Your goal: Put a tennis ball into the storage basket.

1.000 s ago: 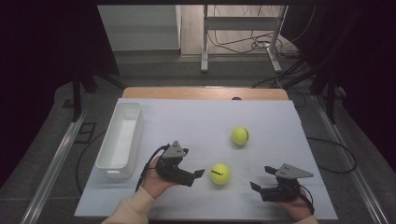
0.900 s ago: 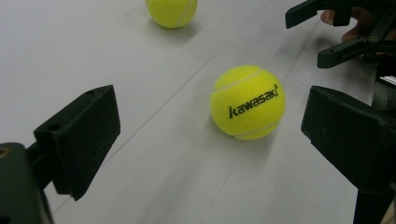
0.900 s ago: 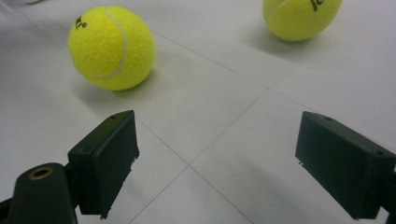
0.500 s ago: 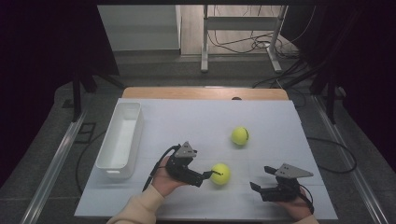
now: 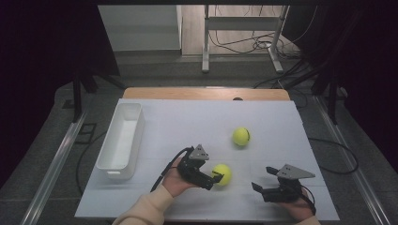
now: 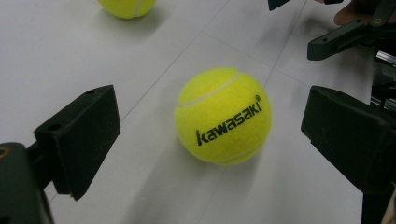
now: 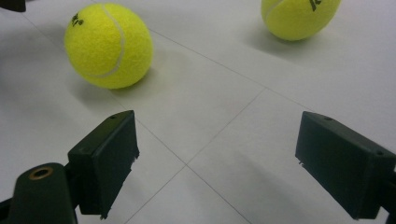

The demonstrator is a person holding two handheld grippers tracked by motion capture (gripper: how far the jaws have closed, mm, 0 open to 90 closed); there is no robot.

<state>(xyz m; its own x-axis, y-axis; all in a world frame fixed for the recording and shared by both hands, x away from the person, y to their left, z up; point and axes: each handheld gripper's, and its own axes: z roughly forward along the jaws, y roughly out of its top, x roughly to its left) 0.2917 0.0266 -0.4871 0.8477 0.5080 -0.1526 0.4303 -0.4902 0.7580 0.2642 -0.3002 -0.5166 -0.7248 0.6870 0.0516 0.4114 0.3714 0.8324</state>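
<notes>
Left tool (image 6: 205, 135) astride nearer ball (image 6: 223, 116)

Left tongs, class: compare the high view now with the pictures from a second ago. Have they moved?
Yes. The left tongs have travelled rightward, away from the white bin, and now sit open around the near tennis ball.

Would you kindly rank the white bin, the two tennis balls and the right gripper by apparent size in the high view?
1. white bin, clearly largest.
2. right gripper, smaller than the bin.
3. near tennis ball and far tennis ball: they look alike; the near one seems slightly bigger, probably from closeness to the camera, so unranked.
</notes>
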